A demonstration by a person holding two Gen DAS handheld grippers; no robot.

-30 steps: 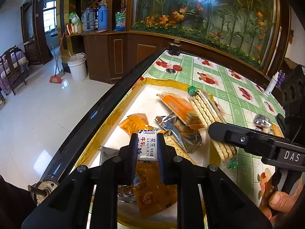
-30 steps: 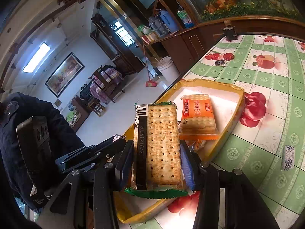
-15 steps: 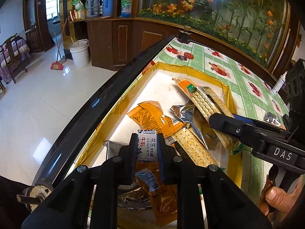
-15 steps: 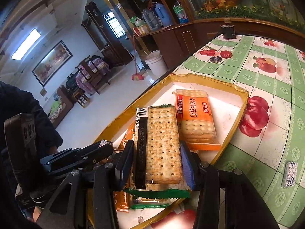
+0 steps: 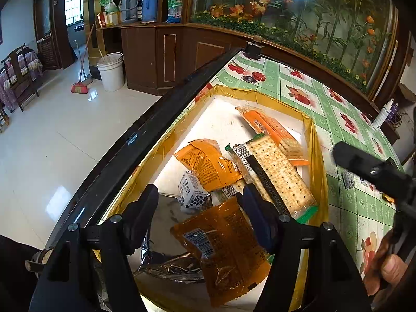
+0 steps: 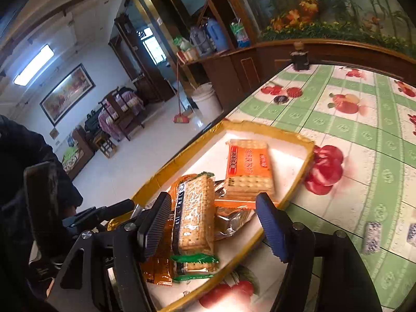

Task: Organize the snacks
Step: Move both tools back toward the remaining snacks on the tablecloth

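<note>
While both claws hung wide and empty over the tray [image 5: 316, 140], I judged the cracker pack [image 6: 193, 213] brittle, best pinched across its long edges.

Gold-rimmed white tray [image 5: 316, 140], orange cracker packet [image 6: 248, 166], green-checked fruit-print tablecloth [image 6: 364, 130]

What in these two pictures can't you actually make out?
- Left wrist view: the silver foil bag is mostly hidden under the amber snack packet and the left gripper.
- Left wrist view: the small print on the orange wrapper is too small to read.
- Right wrist view: the small packets on the tablecloth are blurred.
</note>
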